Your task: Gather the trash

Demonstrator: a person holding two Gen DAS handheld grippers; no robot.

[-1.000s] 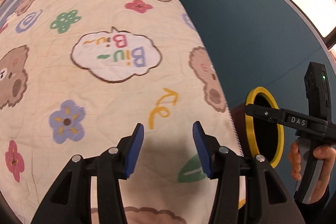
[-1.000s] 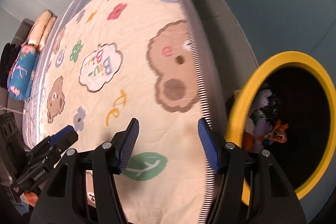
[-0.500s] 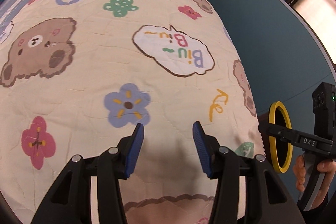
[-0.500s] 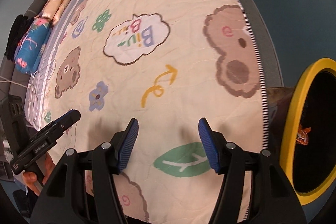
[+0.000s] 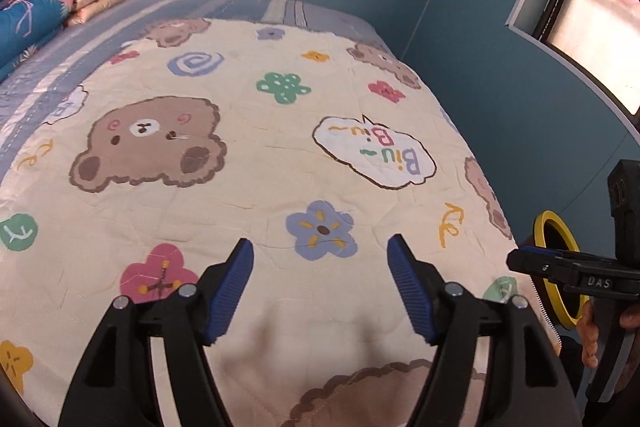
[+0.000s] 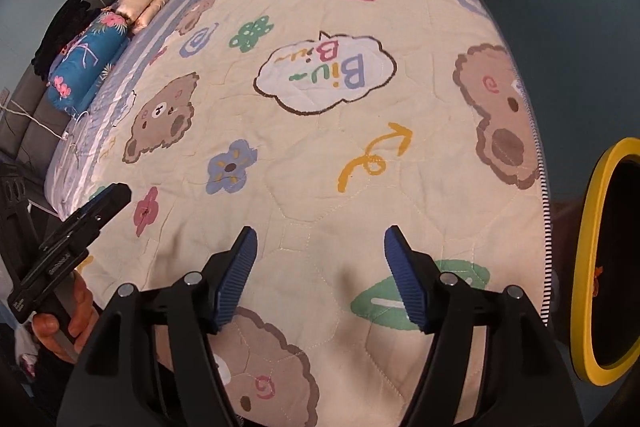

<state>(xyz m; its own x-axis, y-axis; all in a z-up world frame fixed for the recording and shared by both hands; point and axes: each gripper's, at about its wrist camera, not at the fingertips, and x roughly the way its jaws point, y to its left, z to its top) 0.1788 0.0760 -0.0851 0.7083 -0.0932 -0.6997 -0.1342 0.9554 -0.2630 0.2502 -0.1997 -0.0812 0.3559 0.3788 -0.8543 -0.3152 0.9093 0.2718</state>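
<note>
Over the cream cartoon-bear quilted bed cover [image 5: 280, 155]: left hand-held gripper [image 5: 320, 287] and right hand-held gripper [image 6: 318, 277], jaws just widened, nothing between them. No trash visible on quilt; likely hunting the next piece. Yellow-rimmed black trash bin [image 6: 600, 259] beside bed's right edge. Both angled downward.

Left gripper [image 5: 320, 263] tilted downward, jaws just opened wide, empty, right gripper [image 6: 316, 251] likewise

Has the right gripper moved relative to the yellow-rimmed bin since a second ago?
Yes. The right gripper has swung left, away from the bin, which slid to the frame's right edge, and now hovers over the quilt. Its jaws have just been opening, empty.
</note>
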